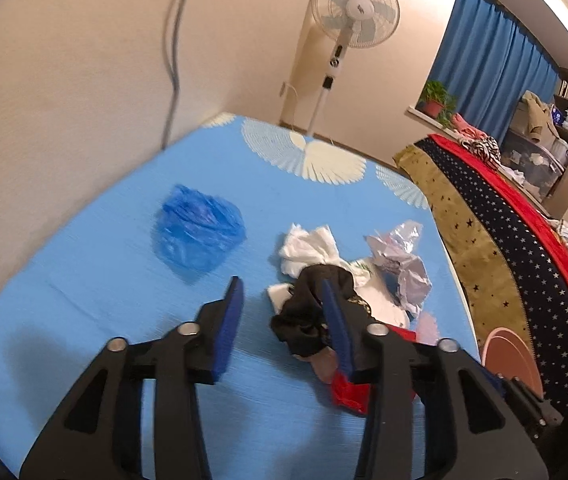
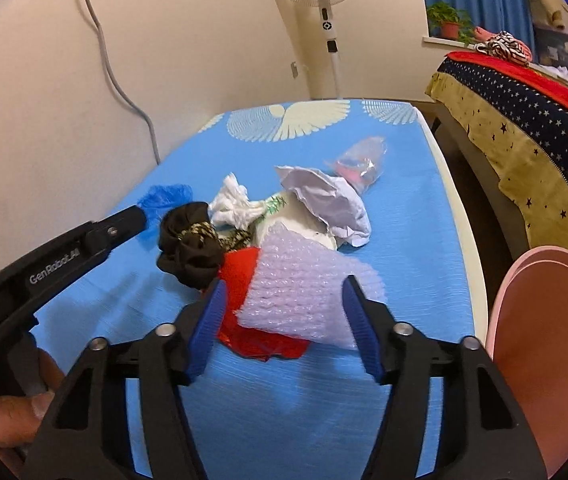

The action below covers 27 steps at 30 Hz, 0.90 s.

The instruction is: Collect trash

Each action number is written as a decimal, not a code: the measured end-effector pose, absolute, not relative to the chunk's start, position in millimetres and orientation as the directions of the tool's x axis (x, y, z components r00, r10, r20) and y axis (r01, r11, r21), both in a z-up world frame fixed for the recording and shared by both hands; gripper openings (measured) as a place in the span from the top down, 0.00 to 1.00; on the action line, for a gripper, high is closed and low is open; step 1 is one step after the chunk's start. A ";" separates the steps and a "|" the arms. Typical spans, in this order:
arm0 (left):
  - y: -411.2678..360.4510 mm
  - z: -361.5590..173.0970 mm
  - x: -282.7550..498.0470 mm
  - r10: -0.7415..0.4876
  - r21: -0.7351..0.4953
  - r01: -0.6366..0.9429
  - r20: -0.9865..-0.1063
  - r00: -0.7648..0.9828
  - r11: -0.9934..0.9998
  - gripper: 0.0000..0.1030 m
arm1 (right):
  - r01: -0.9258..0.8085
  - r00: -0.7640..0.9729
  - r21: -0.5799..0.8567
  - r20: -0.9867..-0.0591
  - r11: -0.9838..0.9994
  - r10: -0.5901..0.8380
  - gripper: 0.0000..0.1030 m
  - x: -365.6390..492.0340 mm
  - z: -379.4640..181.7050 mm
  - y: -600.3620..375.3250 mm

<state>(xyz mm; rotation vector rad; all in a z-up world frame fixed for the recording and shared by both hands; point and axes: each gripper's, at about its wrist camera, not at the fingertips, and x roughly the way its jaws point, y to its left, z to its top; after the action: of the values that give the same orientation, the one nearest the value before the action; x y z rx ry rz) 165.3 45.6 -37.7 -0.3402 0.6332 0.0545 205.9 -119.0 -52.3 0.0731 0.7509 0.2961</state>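
Two black fingers with blue pads frame the left wrist view: the left gripper [image 1: 282,284] hangs wide open, holding nothing, above a blue table [image 1: 96,300]. A crumpled black cloth [image 1: 311,312] lies beside its right-hand finger, with white tissue [image 1: 307,246], crumpled paper [image 1: 411,276] and a red scrap [image 1: 347,394] close by. A blue plastic bag [image 1: 198,236] sits apart. From the right wrist view, the right gripper [image 2: 284,286] is also spread wide and empty, its fingers either side of a bubble wrap sheet [image 2: 299,288] lying over the red scrap. A pink bin [image 2: 547,352] stands beside the table; its contents cannot be seen.
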 end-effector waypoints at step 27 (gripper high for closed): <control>25.2 -24.1 155.2 -0.102 -0.293 -0.084 -0.564 0.819 0.952 0.95 | -0.162 0.767 0.224 -0.584 0.961 0.265 0.90 174.7 -15.0 -168.2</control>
<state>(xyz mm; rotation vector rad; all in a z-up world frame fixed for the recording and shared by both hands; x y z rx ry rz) 155.2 25.2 -24.1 -0.3145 0.6133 -0.0096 174.7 -168.2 -15.0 0.1641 0.6570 0.2325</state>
